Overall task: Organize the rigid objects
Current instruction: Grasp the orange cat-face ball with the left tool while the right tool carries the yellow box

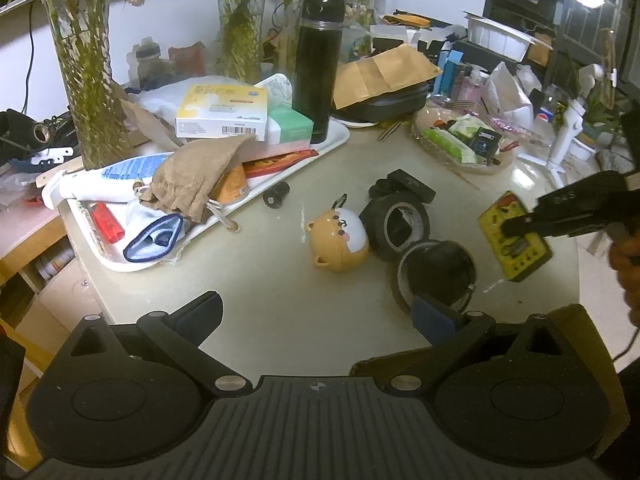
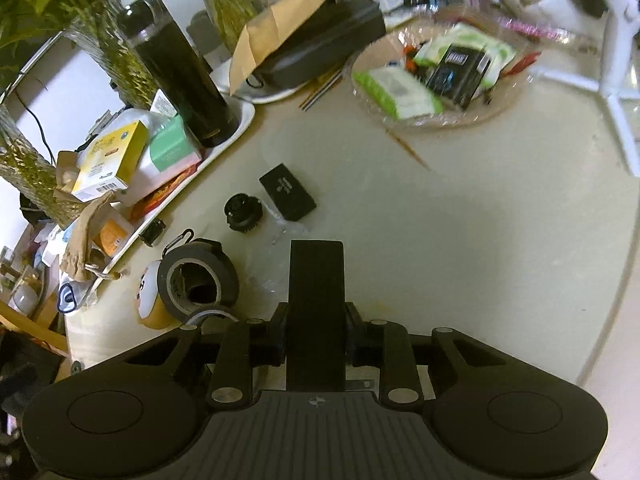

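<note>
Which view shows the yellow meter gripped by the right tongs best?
The left wrist view: the yellow meter shows its printed face, clamped in the right tongs above the table. The right wrist view shows only its dark edge between the shut pads; no yellow is visible.

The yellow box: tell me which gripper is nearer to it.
Right. The right gripper is clamped on the yellow box, holding it above the table. The left gripper is open and apart from it, with nothing between its fingers.
</note>
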Demonstrator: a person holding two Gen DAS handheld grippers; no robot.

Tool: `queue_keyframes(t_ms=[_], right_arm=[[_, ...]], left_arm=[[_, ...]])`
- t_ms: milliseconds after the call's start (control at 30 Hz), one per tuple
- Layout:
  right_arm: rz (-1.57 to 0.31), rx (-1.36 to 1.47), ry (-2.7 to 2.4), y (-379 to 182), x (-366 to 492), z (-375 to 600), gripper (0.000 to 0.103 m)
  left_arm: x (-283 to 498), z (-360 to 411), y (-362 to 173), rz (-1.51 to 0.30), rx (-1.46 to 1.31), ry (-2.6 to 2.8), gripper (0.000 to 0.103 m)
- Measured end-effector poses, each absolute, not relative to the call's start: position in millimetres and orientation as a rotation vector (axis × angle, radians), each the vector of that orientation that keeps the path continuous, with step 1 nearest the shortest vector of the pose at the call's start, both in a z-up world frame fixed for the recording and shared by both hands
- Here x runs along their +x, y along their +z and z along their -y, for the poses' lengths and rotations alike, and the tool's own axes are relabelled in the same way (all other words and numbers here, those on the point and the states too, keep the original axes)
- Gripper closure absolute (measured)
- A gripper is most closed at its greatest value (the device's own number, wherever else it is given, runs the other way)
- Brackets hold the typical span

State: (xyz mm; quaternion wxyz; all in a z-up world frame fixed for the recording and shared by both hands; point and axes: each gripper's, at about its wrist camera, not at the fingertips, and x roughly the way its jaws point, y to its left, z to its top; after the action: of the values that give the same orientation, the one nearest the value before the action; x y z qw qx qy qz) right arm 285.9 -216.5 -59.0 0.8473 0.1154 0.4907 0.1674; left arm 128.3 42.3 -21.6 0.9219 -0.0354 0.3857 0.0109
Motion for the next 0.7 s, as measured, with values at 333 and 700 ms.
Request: queue_keyframes(t_ms=[333,700], right_arm=[[-0.931,0.117,0.314,-44,253,229,0.074],[-0.916,0.126,0.304,-44,232,249,0.073]], left_arm=[[146,-35,-16,-0.762,0.009,0.005,0.000],[188,-35,-28,-0.764,0.034,-0.061,0.001]])
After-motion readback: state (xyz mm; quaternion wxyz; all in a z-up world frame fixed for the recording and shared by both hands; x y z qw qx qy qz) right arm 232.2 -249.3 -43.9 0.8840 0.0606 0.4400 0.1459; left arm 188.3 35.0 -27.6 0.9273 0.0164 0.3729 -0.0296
